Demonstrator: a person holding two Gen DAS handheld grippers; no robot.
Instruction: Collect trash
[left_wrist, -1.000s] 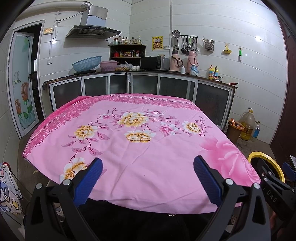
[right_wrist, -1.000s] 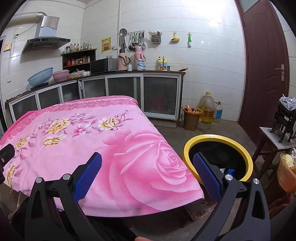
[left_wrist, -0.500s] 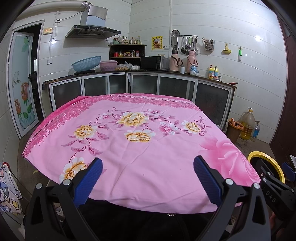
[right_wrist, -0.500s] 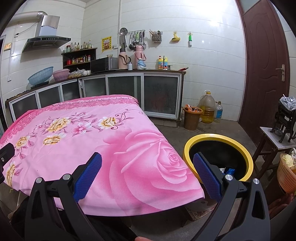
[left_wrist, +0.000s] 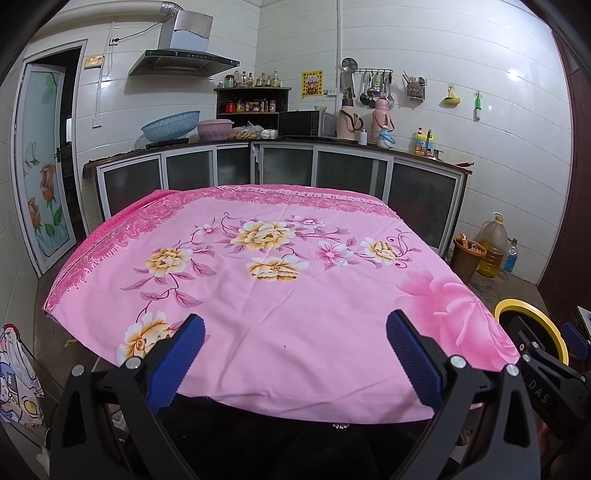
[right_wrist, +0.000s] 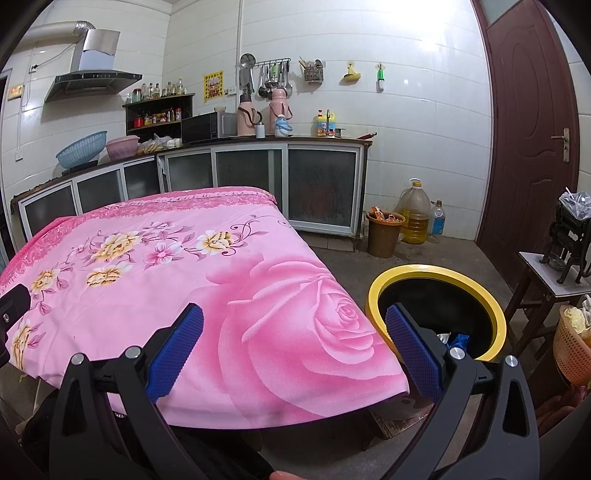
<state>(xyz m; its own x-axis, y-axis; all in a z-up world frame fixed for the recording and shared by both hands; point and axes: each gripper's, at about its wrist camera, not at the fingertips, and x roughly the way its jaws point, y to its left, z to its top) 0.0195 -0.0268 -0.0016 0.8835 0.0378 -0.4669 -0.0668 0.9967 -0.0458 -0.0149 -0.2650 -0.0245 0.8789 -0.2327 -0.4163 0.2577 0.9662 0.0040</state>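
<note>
I read this as collection done or between pieces: left gripper (left_wrist: 295, 354) and right gripper (right_wrist: 294, 345) both spread wide and empty over the bare pink tablecloth (left_wrist: 280, 295), trash lying in the yellow-rimmed bin (right_wrist: 436, 271) beside the table, so next I need to scan for leftovers

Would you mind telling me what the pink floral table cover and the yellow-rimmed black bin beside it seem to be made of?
The pink floral table cover looks like thin printed woven fabric, matte: it creases softly and drapes over the table edge. The yellow-rimmed black bin is probably moulded plastic, judging by its smooth, slightly glossy rim; painted metal cannot be ruled out.
</note>
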